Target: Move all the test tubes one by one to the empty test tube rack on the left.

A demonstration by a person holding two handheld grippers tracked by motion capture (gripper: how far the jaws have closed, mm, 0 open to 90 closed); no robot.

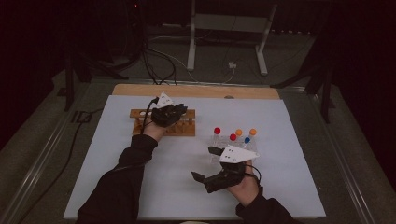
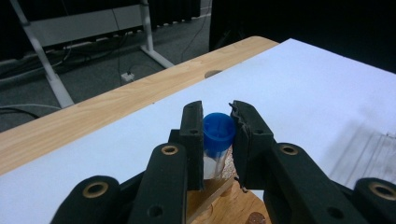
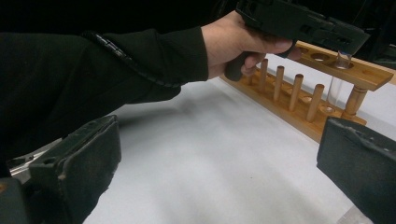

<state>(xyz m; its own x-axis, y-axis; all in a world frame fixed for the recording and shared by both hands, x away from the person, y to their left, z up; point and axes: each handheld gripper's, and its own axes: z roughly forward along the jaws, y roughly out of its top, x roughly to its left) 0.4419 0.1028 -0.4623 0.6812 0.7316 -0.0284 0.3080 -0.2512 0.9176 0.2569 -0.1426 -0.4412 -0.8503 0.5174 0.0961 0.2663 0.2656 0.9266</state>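
A: What is seen from the high view?

B: A wooden rack (image 1: 163,122) is seen on the white table (image 1: 140,186), toward its far left part. The left gripper (image 1: 180,111) is held right over the rack, so the thing between its jaws is hidden there. The right gripper (image 1: 205,163) is held nearer the front edge, jaws spread wide with nothing between them. Just beyond it a clear stand (image 1: 233,142) is seen, with capped tubes (image 1: 217,133) in red, orange and blue standing in it.

A: And what is added by the left gripper view?

B: The grip itself is shown. A blue-capped tube (image 2: 218,135) is clamped between the two black jaws, the pads pressed against the cap from both sides. The cap is round, ribbed and bright blue; below it a clear tube body is made out. Under the tube a part of the rack is seen, and whether the tube's foot is seated in a hole cannot be told from this view.

A: And by the right gripper view?

B: The rack's side is shown: a row of upright pegs (image 3: 297,91) on the base, and a top rail with round holes. A clear tube is seen passing down through a hole at the rack's right end, directly beneath the left gripper, which is held there by a hand (image 3: 233,44). The right gripper's own jaws are seen wide apart and empty.
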